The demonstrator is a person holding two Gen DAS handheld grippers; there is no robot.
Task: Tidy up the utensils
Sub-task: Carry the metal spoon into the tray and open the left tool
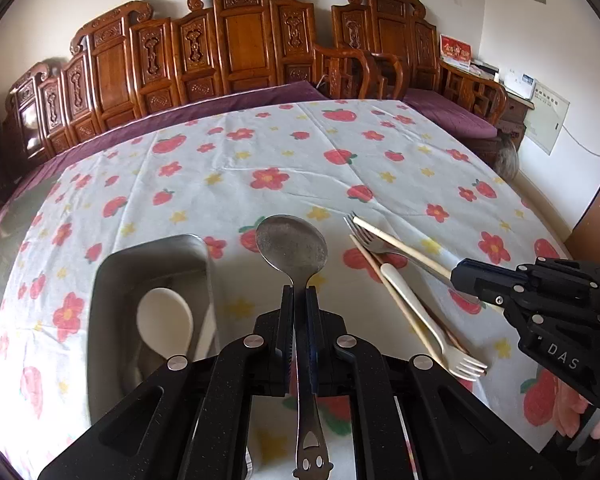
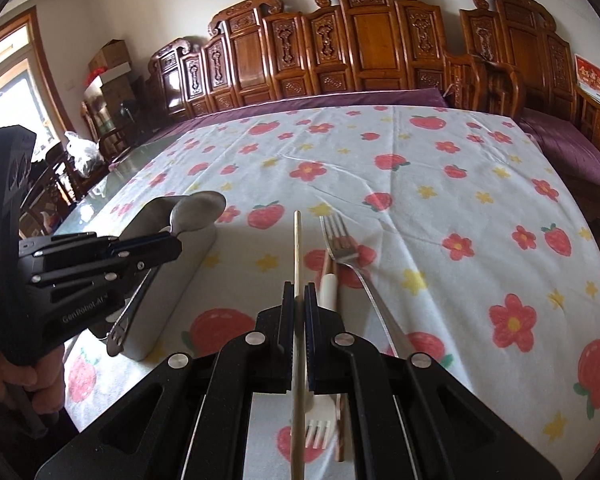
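Left gripper: jaws clamped on metal spoon at the neck. Long axis along the fingers, bowl pointing forward and away, handle end trailing back under the gripper, cut-out face on the handle tip. Held above the counter, just right of the steel tray.

In the tray: white spoon, bowl toward the far end.

Right gripper: jaws clamped on pale chopstick. Long axis along the fingers, far tip pointing forward, near end running back beneath the gripper.

On the counter beside it: metal fork, tines pointing away; white fork, tines pointing toward the camera; brown chopstick partly hidden beneath them.

Writing: "DAS" on right gripper body in left wrist view; "GenRobot.AI" on left gripper body in right wrist view. Red card with gold characters, unreadable.
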